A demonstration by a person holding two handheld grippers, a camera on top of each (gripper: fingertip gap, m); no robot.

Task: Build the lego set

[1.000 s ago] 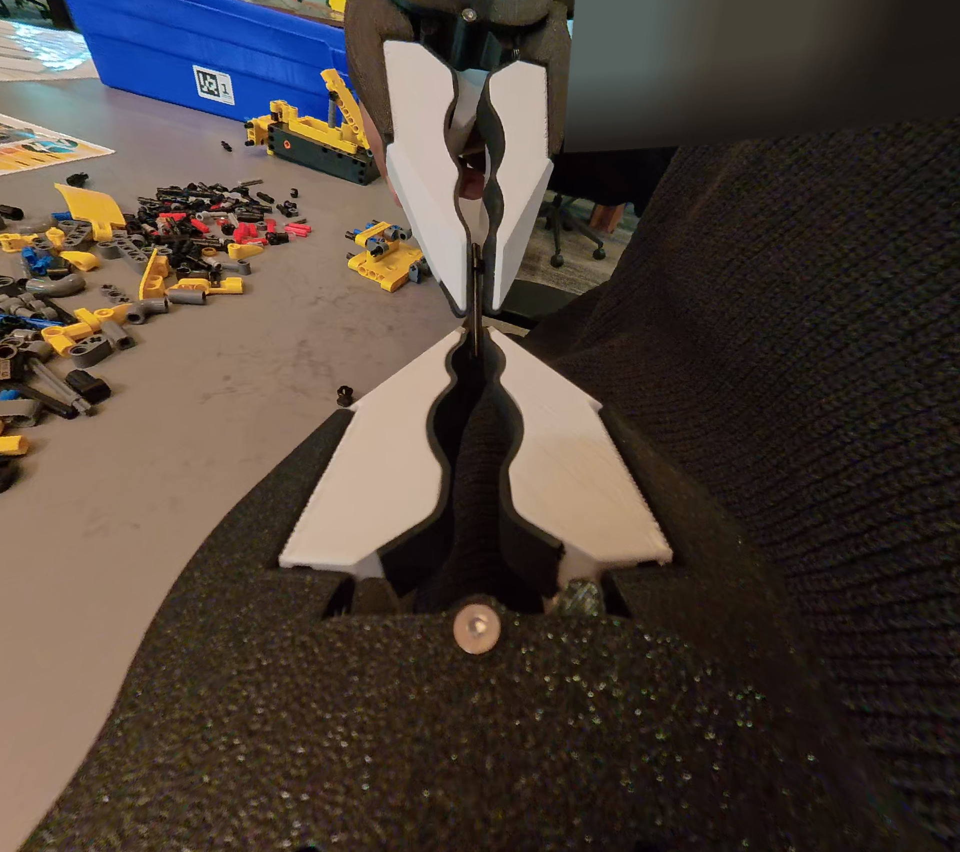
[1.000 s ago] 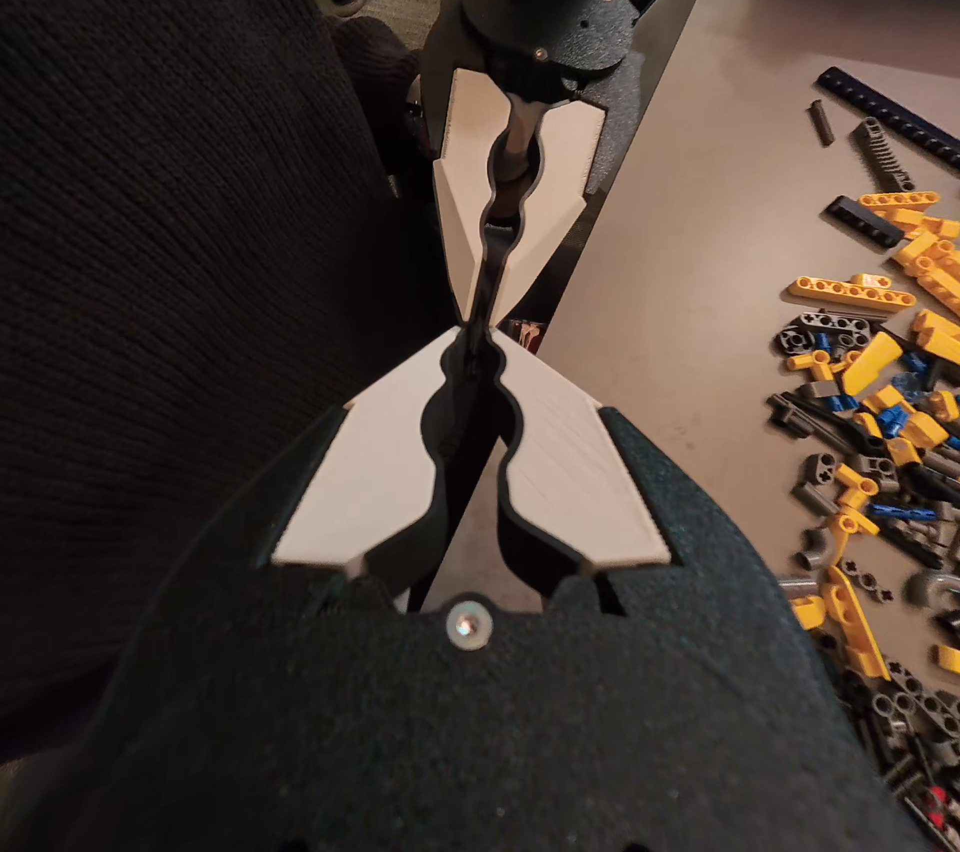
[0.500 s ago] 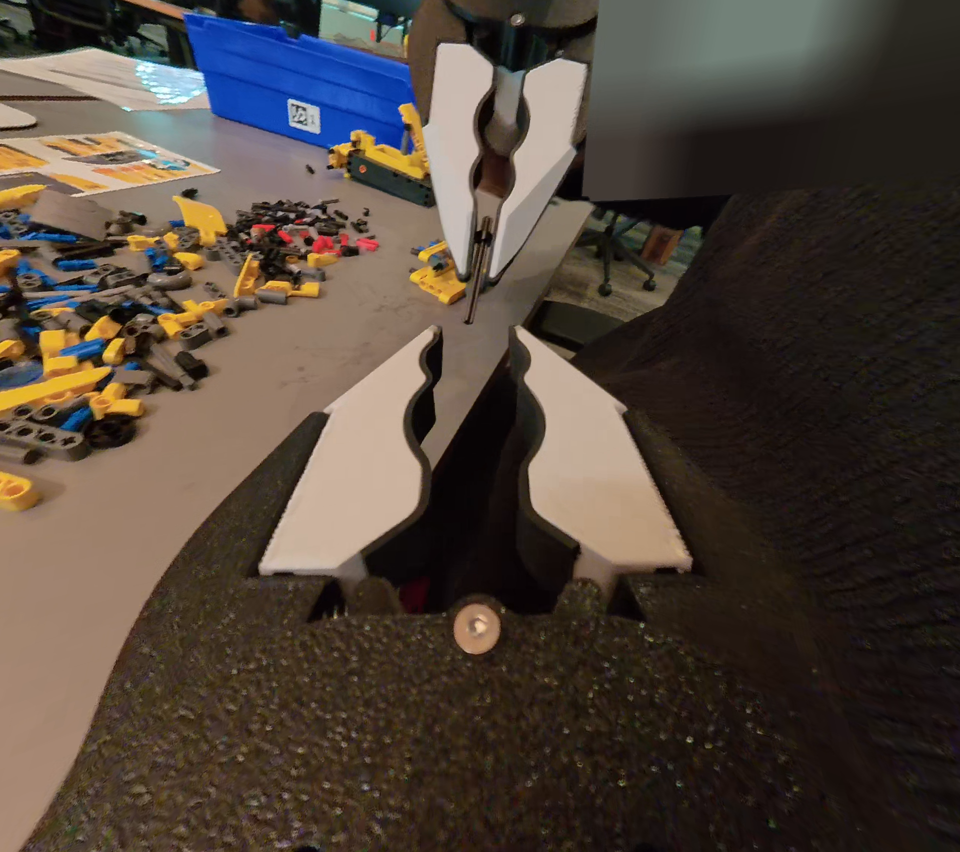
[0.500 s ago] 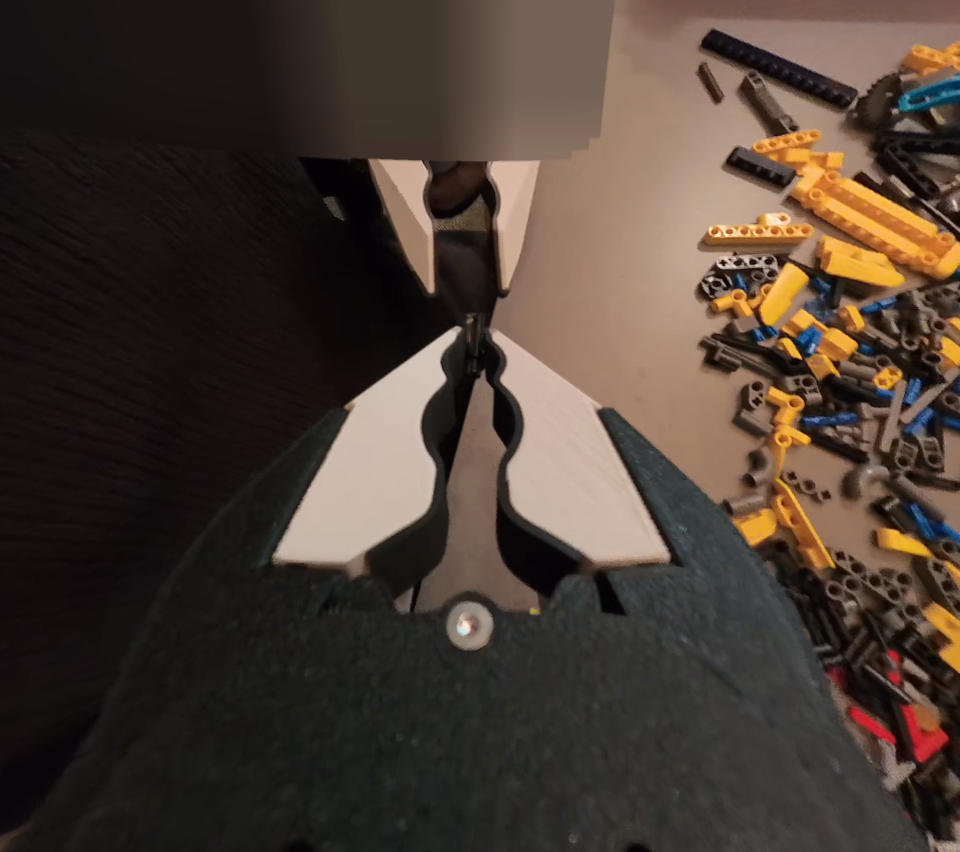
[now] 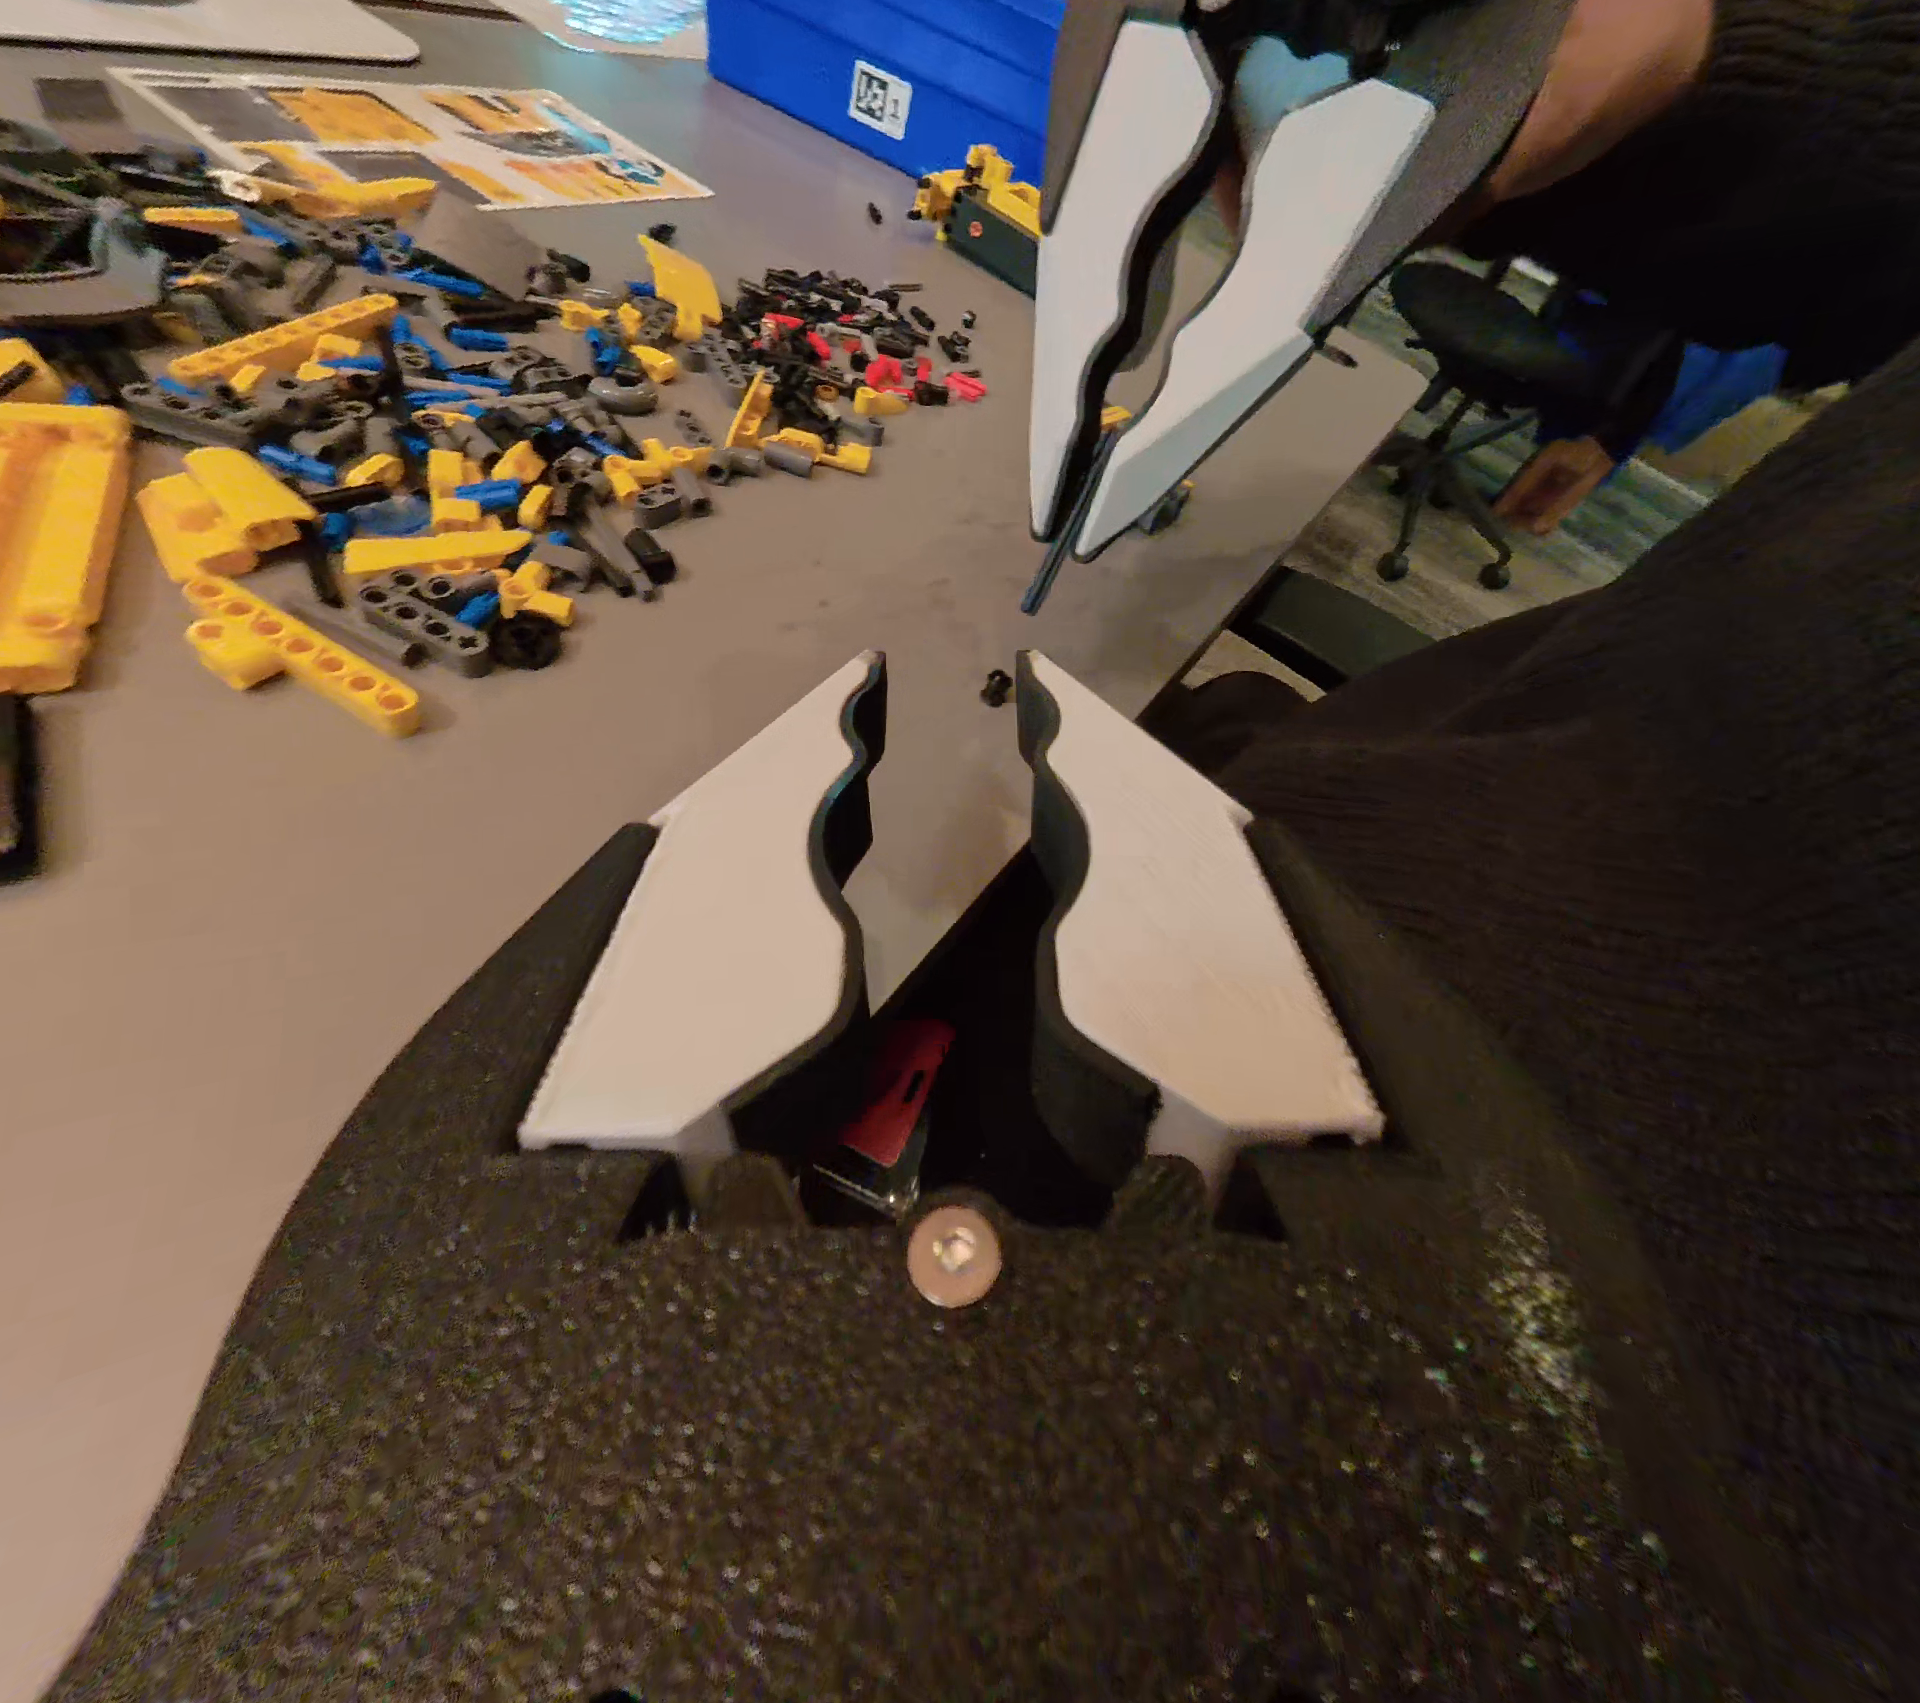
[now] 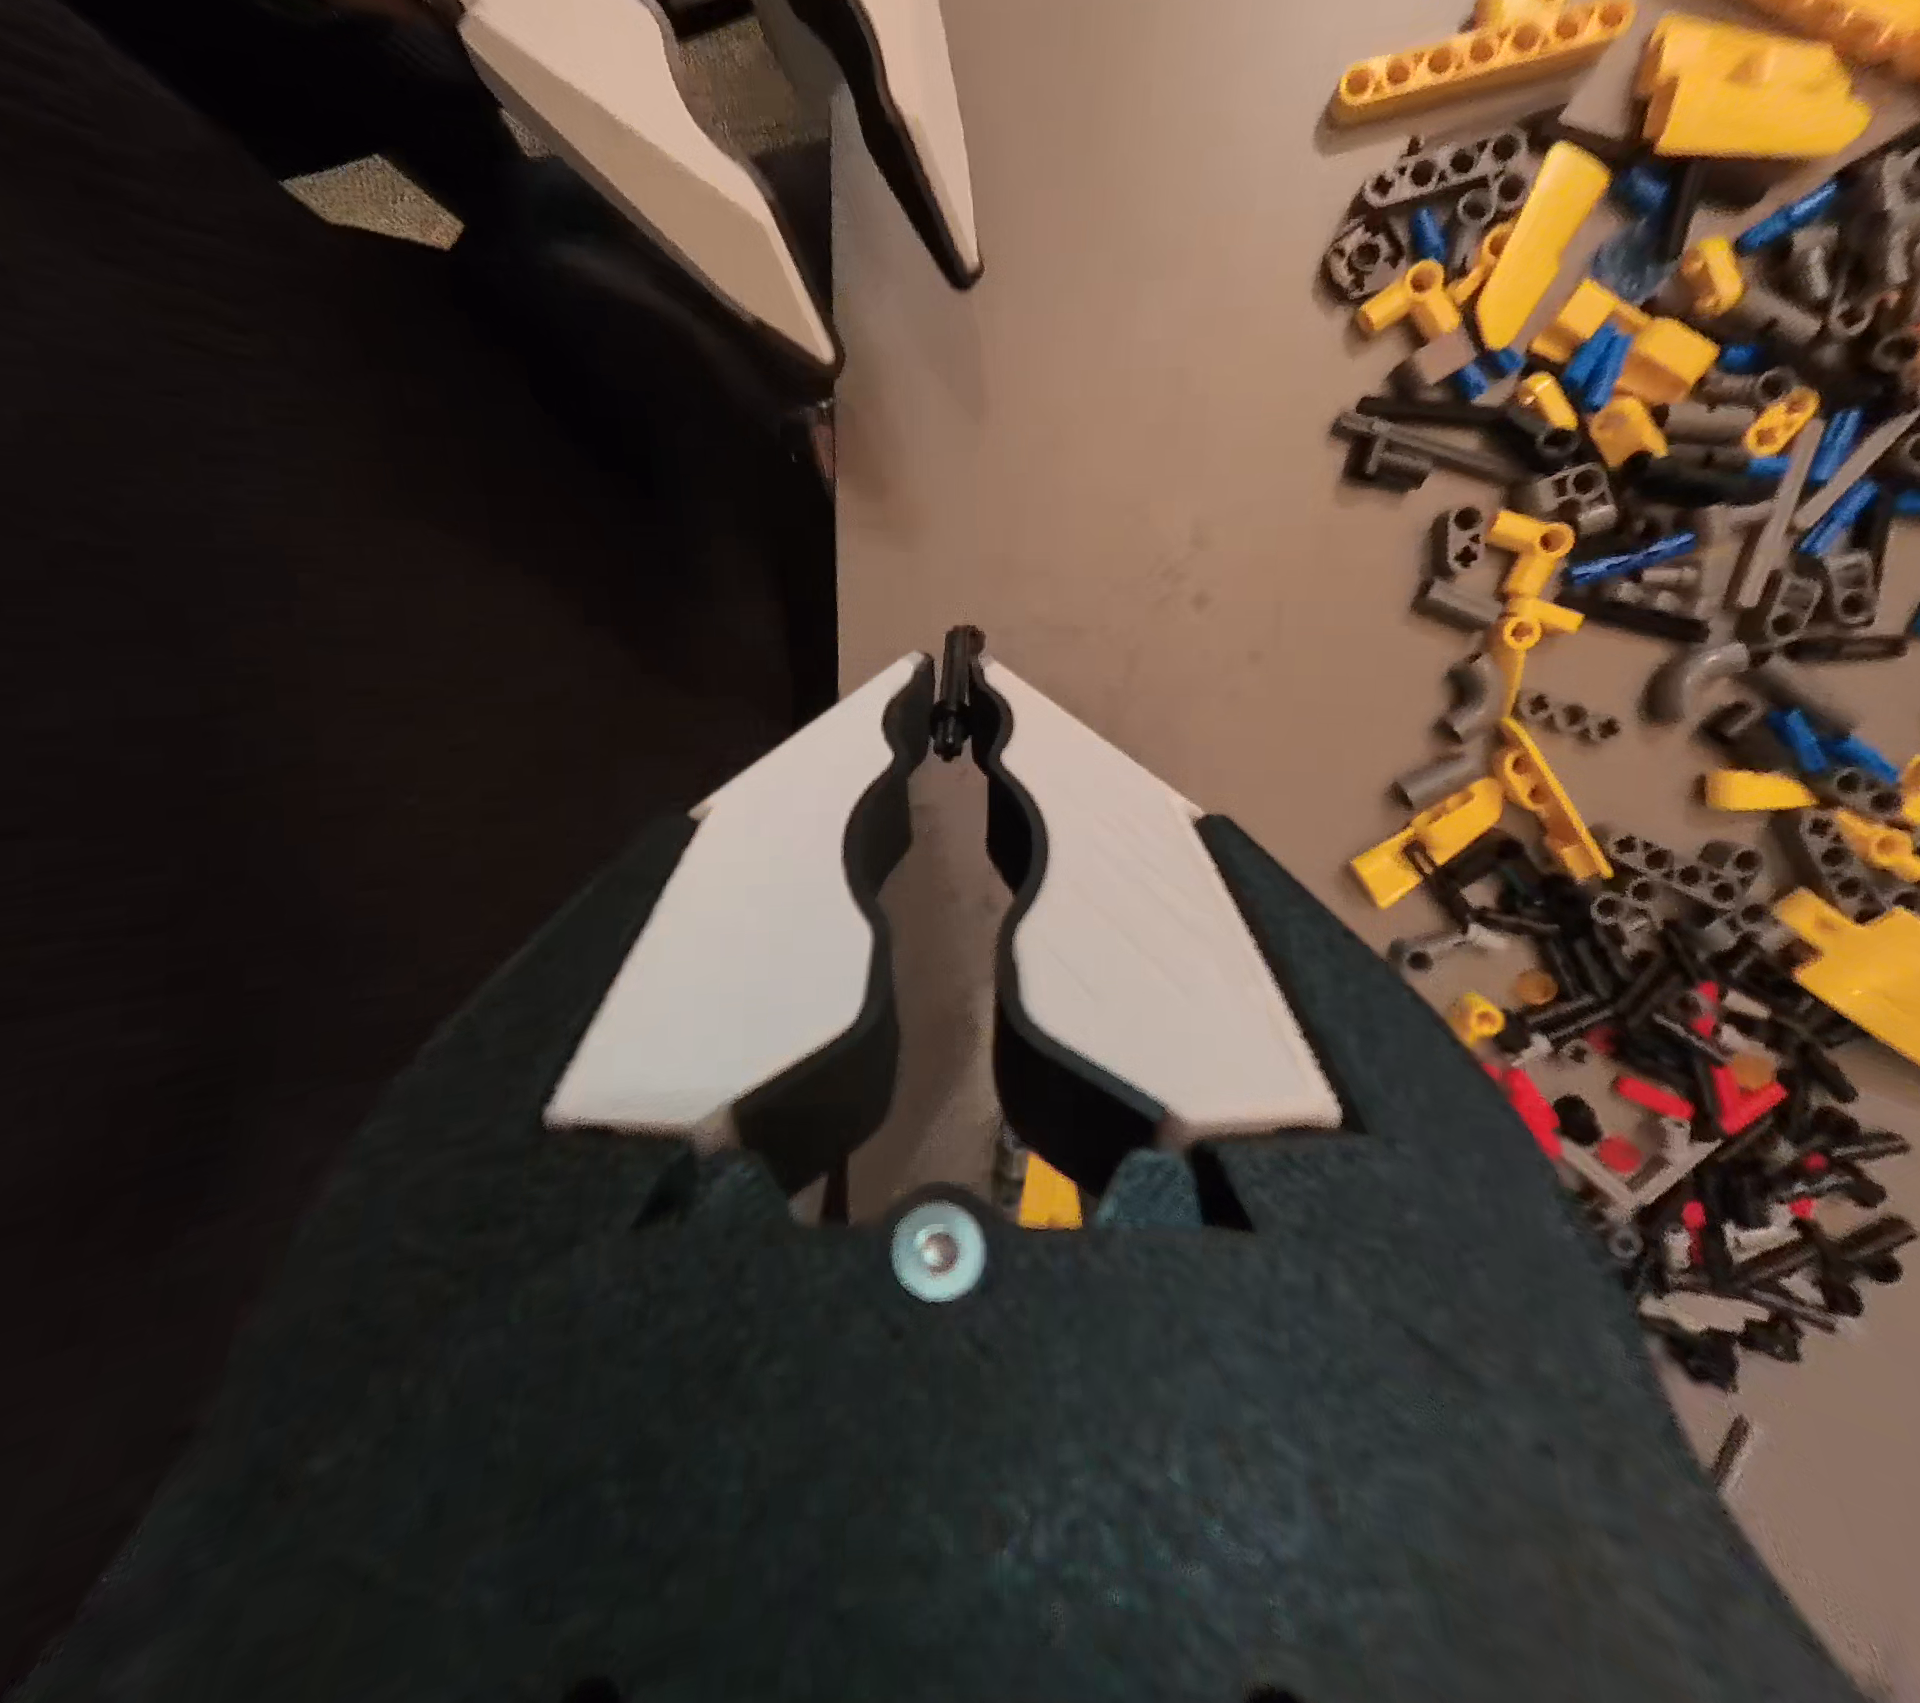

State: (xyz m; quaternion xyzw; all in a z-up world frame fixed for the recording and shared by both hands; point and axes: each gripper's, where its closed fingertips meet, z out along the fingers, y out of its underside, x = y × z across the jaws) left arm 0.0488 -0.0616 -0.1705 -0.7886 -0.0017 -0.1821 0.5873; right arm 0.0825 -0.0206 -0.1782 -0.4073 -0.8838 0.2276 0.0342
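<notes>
We are pinching a thin black axle [image 6: 954, 695] in the right claw [image 6: 951, 666] tips | left claw [image 5: 951, 677] gaping empty | judging it light, stiff, slippery, best held mid-shaft.

Right wrist view is motion-blurred at the right edge: loose brick pile [image 6: 1662, 614] smears, small parts not separable. Black pin [image 6: 954, 697] mostly buried between the right gripper [image 6: 954, 666] tips, only its ends show. Left gripper [image 6: 894, 323] cut off by the top edge. Left wrist view: yellow-and-black assembly [image 5: 982, 214] half hidden behind the gripper in front of it; blue bin [image 5: 852, 22] cropped at top.
</notes>
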